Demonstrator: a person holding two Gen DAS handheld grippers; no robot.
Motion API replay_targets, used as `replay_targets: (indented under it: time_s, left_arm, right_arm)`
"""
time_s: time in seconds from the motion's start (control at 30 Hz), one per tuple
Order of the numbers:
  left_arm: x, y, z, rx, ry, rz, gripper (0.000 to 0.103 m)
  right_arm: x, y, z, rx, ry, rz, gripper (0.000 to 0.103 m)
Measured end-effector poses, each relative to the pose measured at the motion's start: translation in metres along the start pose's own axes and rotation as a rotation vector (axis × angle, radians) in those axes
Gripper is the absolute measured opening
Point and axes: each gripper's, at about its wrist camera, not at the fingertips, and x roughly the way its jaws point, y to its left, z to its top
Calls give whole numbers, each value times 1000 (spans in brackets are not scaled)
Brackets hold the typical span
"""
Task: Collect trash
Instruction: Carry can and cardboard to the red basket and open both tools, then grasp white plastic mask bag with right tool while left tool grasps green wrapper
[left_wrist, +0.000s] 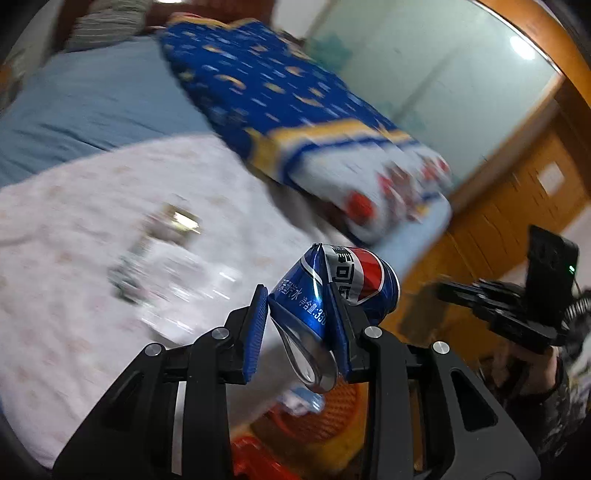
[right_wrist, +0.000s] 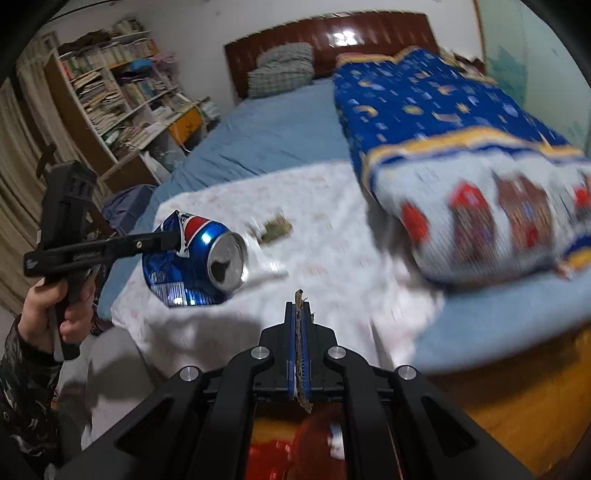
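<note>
**Desk:** What is front and centre?

**Photographer:** A crushed blue Pepsi can (left_wrist: 332, 291), dented through the middle, pinched between the blue pads (left_wrist: 256, 332) of the left gripper (left_wrist: 301, 328). The jaws are clamped on its creased waist. From the right wrist view the same can (right_wrist: 199, 262) hangs in the air above the near corner of the bed, its opened top facing the camera, with the left gripper (right_wrist: 173, 236) reaching in from the side and a hand (right_wrist: 55, 314) in a camouflage sleeve on the handle.

**Desk:** And the other claw?

**Photographer:** The right gripper (right_wrist: 300, 314) is closed almost flat on a thin scrap of brown cardboard (right_wrist: 301, 373), which sticks out past the fingertips and back behind the pads. In the left wrist view the right gripper (left_wrist: 443, 290) shows only side-on at the edge; its jaws cannot be read from there.

**Desk:** What lies beneath them?

**Photographer:** An orange-red basket (left_wrist: 332, 413) sits on the floor below the left gripper, with some pale, blurred trash inside. It also shows as a red blur (right_wrist: 295, 443) under the right gripper.

**Desk:** Surroundings?

**Photographer:** A white sheet (right_wrist: 332, 258) covers the near end of the bed, a small greenish-brown scrap (right_wrist: 275, 229) lying on it. Further back are the blue bedsheet (right_wrist: 266, 136), a folded blue star-patterned quilt (right_wrist: 443, 122), checked pillows (right_wrist: 280, 68) against a dark wooden headboard (right_wrist: 369, 31), and a crammed bookshelf (right_wrist: 110, 92) to the side.
</note>
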Motion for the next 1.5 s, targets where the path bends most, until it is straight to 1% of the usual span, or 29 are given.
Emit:
replay_targets:
  time_s: [0.03, 0.1, 0.2, 0.27, 0.3, 0.33, 0.4, 0.47, 0.5, 0.57, 0.6, 0.67, 0.8, 0.87, 0.9, 0.93, 0.97, 1.0, 1.1, 1.2, 1.27, 1.3, 1.33, 1.37, 1.4, 1.43, 1.47, 1.5]
  left_arm:
    - [12, -20, -13, 31, 27, -12, 32]
    - [31, -41, -32, 59, 73, -25, 32]
    - [72, -65, -69, 64, 176, -28, 32]
    - [108, -74, -97, 77, 269, 4, 32]
    - [124, -74, -108, 70, 306, 16, 32]
    - [148, -75, -125, 80, 369, 46, 32]
    - [174, -75, -144, 95, 426, 79, 32]
    - [202, -72, -162, 102, 501, 111, 32]
    - [209, -71, -167, 106, 519, 121, 32]
    - [224, -72, -174, 121, 558, 140, 32]
    - [230, -73, -177, 134, 567, 151, 33]
    - [239, -74, -181, 149, 582, 172, 33]
    - [252, -73, -196, 156, 629, 183, 33]
    - [255, -76, -199, 169, 641, 172, 36]
    - [252, -81, -199, 183, 636, 159, 42]
    - [250, -87, -198, 199, 617, 151, 51]
    - [247, -92, -195, 215, 589, 156, 57]
    - [245, -95, -192, 222, 568, 153, 59]
    - [235, -96, -186, 214, 545, 148, 60]
    - [214, -93, -176, 200, 482, 157, 60]
    - [190, -90, -163, 174, 412, 168, 60]
    - [173, -85, -152, 153, 361, 178, 60]
    - [158, -80, -144, 133, 315, 187, 63]
    - [144, -75, -136, 117, 278, 197, 66]
    - [129, -69, -129, 100, 237, 209, 69]
    - [112, -61, -121, 79, 190, 227, 70]
    - [93, -51, -112, 54, 141, 250, 70]
    - [80, -43, -106, 37, 110, 265, 73]
  right_arm:
    - [-5, -7, -14, 22, 10, -8, 4]
    - [-10, -25, -46, 85, 38, -19, 4]
    - [-4, -56, -99, 179, 87, -56, 4]
    - [6, -74, -128, 237, 114, -68, 4]
    - [16, -87, -149, 271, 141, -84, 4]
    - [24, -95, -162, 290, 154, -86, 4]
    - [43, -113, -188, 338, 188, -84, 4]
    - [61, -124, -207, 372, 216, -82, 4]
    - [72, -132, -217, 390, 229, -73, 4]
    - [86, -138, -229, 402, 249, -78, 4]
    - [93, -142, -236, 406, 264, -88, 5]
    - [103, -149, -248, 432, 281, -78, 5]
    - [114, -153, -253, 446, 302, -82, 8]
    - [119, -153, -248, 445, 309, -93, 8]
    - [120, -152, -247, 446, 311, -98, 8]
    - [119, -152, -246, 446, 309, -98, 8]
    - [116, -152, -244, 444, 303, -101, 8]
    - [117, -151, -240, 440, 299, -103, 8]
    - [106, -153, -225, 428, 268, -106, 8]
    - [90, -144, -200, 386, 225, -92, 8]
    - [81, -135, -183, 344, 201, -83, 9]
    - [74, -125, -170, 310, 183, -76, 11]
    - [68, -115, -156, 274, 164, -67, 20]
    - [64, -109, -147, 252, 151, -62, 43]
    - [58, -97, -133, 218, 127, -46, 53]
    - [53, -87, -120, 189, 107, -32, 57]
    - [51, -78, -108, 164, 90, -19, 57]
    - [50, -61, -87, 114, 79, 0, 57]
